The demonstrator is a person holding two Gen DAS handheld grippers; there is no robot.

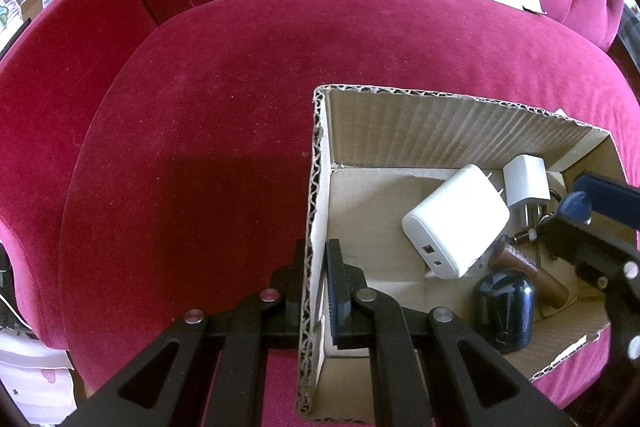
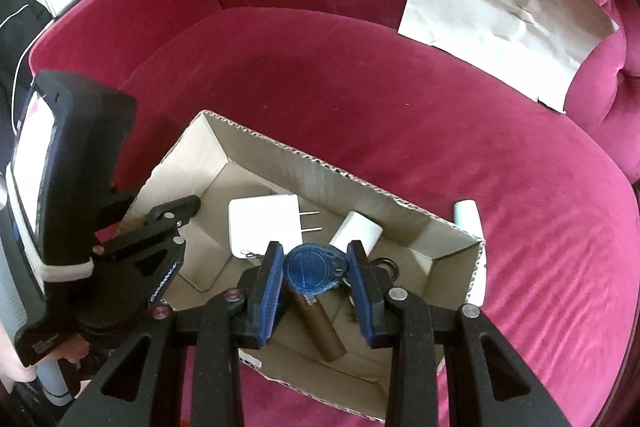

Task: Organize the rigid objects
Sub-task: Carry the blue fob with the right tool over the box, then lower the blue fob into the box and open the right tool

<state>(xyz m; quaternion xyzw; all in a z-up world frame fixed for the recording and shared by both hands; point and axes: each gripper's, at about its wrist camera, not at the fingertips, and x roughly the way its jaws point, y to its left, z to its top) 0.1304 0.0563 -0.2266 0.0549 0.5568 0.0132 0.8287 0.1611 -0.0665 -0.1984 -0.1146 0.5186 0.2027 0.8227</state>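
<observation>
A crumpled paper sheet [image 2: 504, 11] lies on the crimson velvet sofa [image 1: 224, 87].

The left wrist view looks steeply down from close above the cardboard box [image 1: 320, 163], sitting right over its left wall; the box fills the picture from 3 to 6 o'clock, with the pink sofa seat [image 1: 200, 131] from 9 to 12. The right wrist view looks steeply down from close over the box's near edge, the box interior at centre and the sofa back toward 12. Both views share the box interior, the large white charger [image 1: 454, 223] [image 2: 262, 225] and the seat.
</observation>
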